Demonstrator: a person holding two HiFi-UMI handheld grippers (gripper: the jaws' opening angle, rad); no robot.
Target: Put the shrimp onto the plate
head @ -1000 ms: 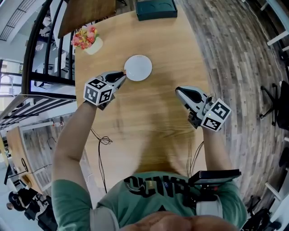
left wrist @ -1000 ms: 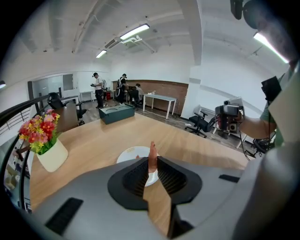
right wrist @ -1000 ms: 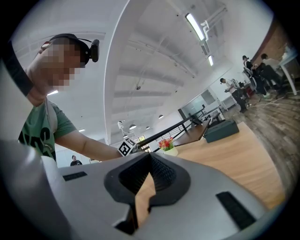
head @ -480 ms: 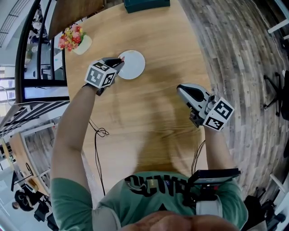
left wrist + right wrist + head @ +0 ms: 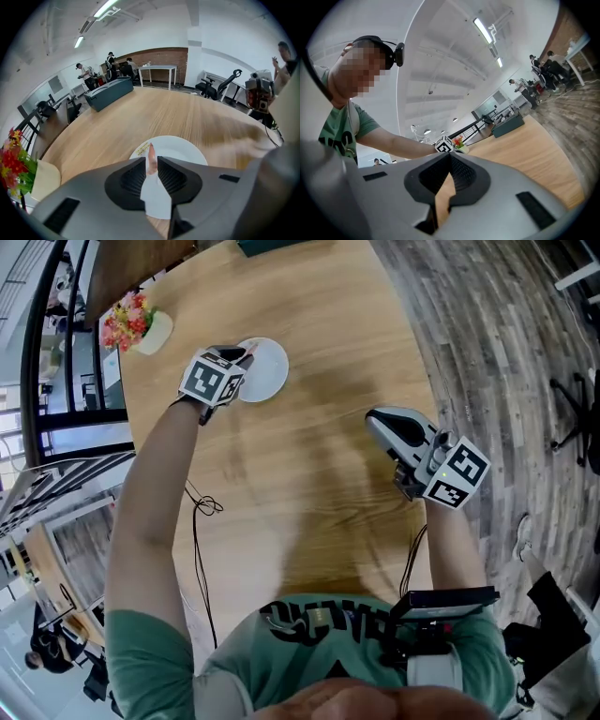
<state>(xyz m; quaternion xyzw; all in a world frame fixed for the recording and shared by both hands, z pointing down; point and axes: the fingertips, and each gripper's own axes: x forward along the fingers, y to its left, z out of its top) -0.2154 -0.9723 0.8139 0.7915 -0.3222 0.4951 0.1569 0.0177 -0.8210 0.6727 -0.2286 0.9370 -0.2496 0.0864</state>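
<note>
Left gripper view: left hand-held gripper (image 5: pixel 150 165) pinches shrimp (image 5: pixel 150 152) over the plate (image 5: pixel 185 147) (for release); right hand-held gripper (image 5: pixel 450 157) sits closed, empty.

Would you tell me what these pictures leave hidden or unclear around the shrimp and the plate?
- Shrimp: the left gripper view shows only one end; the left hand-held gripper covers the rest with its jaws.
- Plate: its near part is hidden under that gripper's body.
- Head view: the shrimp is too small to make out.
- Whether shrimp touches plate: cannot tell.
</note>
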